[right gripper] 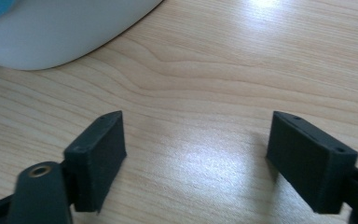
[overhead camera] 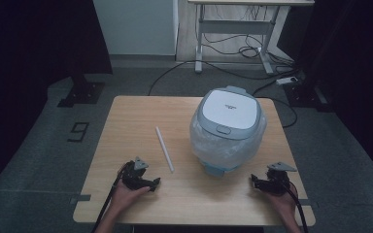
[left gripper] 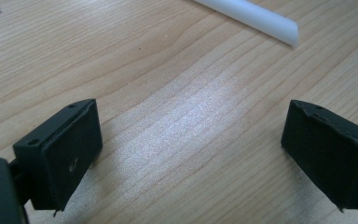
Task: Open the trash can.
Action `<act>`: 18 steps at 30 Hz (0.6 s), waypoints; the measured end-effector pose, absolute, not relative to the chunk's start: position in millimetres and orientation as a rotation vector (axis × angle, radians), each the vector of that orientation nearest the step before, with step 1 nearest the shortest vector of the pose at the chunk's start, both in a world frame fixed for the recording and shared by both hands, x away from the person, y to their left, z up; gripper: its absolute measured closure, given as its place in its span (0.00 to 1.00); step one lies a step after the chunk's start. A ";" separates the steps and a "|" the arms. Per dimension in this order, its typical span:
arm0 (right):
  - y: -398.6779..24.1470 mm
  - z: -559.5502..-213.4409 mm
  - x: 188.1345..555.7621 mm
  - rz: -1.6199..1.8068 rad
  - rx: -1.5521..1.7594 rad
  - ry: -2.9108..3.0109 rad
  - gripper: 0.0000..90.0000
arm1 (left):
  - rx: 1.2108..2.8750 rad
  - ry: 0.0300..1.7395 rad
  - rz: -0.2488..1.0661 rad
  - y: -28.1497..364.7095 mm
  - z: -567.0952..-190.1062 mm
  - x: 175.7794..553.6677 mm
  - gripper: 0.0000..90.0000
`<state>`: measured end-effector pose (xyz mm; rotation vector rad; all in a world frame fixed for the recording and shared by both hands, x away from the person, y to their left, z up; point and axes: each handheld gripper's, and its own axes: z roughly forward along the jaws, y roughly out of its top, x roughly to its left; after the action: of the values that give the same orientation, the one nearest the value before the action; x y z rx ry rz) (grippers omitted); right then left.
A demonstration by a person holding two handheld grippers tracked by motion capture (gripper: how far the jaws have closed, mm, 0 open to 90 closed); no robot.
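Note:
A white and grey rice cooker (overhead camera: 228, 127) with its lid down stands on the wooden table (overhead camera: 126, 116), right of centre, its body wrapped in clear plastic. A thin white stick (overhead camera: 164, 149) lies left of it; its end (left gripper: 261, 18) reaches into the top of the left gripper view. My left gripper (overhead camera: 155, 183) rests near the front edge, open, with bare wood between the jaws. My right gripper (overhead camera: 253, 180) rests at the front right, open, nothing between its pads (right gripper: 103, 158). The cooker's rounded base (right gripper: 60, 32) sits beyond them.
Dark carpet surrounds the table. A desk frame (overhead camera: 233, 29) with loose cables stands at the back, and a power strip (overhead camera: 287, 80) lies on the floor behind the table. A dark stand base (overhead camera: 80, 92) sits at the back left.

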<state>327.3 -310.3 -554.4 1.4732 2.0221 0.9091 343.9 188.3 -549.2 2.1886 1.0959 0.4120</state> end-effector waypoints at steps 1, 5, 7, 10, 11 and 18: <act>-311.5 -553.9 326.7 0.914 1.472 2.023 0.24 | 2.188 1.096 0.412 188.3 -549.2 343.8 0.05; -316.8 -548.8 323.5 0.952 1.459 2.022 0.28 | 2.188 1.096 0.412 188.3 -549.2 343.8 0.05; -321.4 -544.1 320.2 1.002 1.455 2.015 0.32 | 2.187 1.096 0.412 188.3 -549.2 343.8 0.05; -328.2 -537.5 314.6 1.069 1.448 2.007 0.42 | 2.188 1.096 0.412 188.3 -549.2 343.9 0.05; -330.6 -535.4 312.8 1.100 1.439 2.011 0.47 | 2.188 1.096 0.412 188.3 -549.2 344.0 0.05; -343.9 -523.5 307.9 1.263 1.404 2.017 0.72 | 2.190 1.095 0.411 188.2 -549.2 344.4 0.04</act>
<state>307.9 -343.9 -523.5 1.4037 2.0169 1.2633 344.4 188.2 -549.2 2.1899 1.0949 0.4109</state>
